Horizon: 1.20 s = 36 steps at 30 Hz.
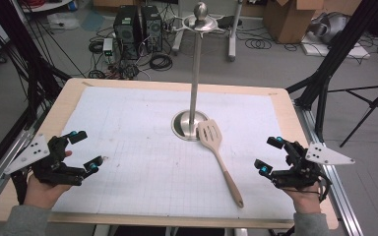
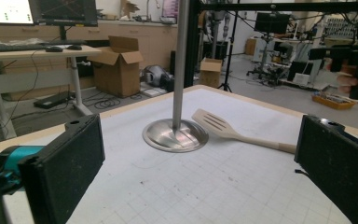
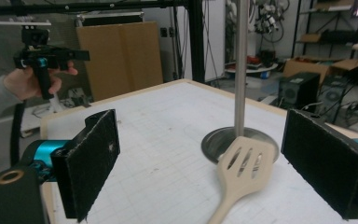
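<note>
high view: wooden spatula (image 1: 220, 159) well left of the wide-open right tool (image 1: 270, 156)

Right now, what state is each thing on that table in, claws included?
Wooden spatula: lying flat on the white mat, slotted blade resting against the stand's base, handle toward the person, not held.
Metal stand: upright, nothing hanging on it.
Left claw: open, held in the hand at the mat's left edge, nothing between its jaws.
Right claw: open, held at the mat's right edge, nothing between its jaws.
</note>
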Available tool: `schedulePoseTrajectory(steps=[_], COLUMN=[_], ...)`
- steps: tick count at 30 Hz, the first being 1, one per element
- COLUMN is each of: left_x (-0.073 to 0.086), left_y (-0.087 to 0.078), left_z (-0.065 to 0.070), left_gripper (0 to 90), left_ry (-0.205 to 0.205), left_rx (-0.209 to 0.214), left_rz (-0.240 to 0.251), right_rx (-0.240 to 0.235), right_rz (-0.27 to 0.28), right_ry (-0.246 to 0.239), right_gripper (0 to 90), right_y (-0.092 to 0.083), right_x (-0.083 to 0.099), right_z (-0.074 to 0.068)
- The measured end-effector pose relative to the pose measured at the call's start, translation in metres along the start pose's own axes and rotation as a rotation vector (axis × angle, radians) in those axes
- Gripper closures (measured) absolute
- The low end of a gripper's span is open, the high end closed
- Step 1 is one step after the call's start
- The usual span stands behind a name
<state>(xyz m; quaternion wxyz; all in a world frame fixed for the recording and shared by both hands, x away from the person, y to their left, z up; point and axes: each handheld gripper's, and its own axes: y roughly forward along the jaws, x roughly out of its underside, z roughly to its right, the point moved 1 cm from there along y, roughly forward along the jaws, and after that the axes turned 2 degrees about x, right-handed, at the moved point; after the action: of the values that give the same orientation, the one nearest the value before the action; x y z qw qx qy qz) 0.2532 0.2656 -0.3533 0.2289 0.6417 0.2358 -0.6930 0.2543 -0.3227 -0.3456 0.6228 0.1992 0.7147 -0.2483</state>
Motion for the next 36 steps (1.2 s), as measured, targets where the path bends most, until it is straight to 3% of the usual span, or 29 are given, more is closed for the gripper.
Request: schedulePoseTrajectory(steps=[8,14,19,23,33,36], left_x=[0.009,0.011,0.013,0.014,0.019,0.019], left_y=[-0.006,-0.010,-0.012,-0.012,-0.008,-0.011], left_z=[-0.006,-0.008,-0.009,-0.008,-0.008,-0.009], left_gripper=[2.0,2.0,2.0,2.0,2.0,2.0], left_ry=[-0.031,-0.032,-0.039,-0.035,-0.038,-0.044], left_rx=[-0.020,-0.021,-0.025,-0.024,-0.018,-0.025], left_rz=[0.007,0.006,-0.001,-0.005,-0.037,-0.035], right_rx=[0.009,0.005,-0.024,-0.058,-0.044,-0.052], right_rz=[-0.022,-0.052,-0.102,-0.108,-0.134,-0.143], right_ry=[0.026,0.012,-0.007,0.000,0.026,0.060], right_gripper=[10.2,10.7,17.1,29.7,65.9,74.6], right_y=[0.008,0.017,0.025,0.025,0.029,0.032], right_x=[0.003,0.006,0.008,0.010,0.018,0.021], right_z=[0.000,-0.001,-0.001,0.000,0.004,0.003])
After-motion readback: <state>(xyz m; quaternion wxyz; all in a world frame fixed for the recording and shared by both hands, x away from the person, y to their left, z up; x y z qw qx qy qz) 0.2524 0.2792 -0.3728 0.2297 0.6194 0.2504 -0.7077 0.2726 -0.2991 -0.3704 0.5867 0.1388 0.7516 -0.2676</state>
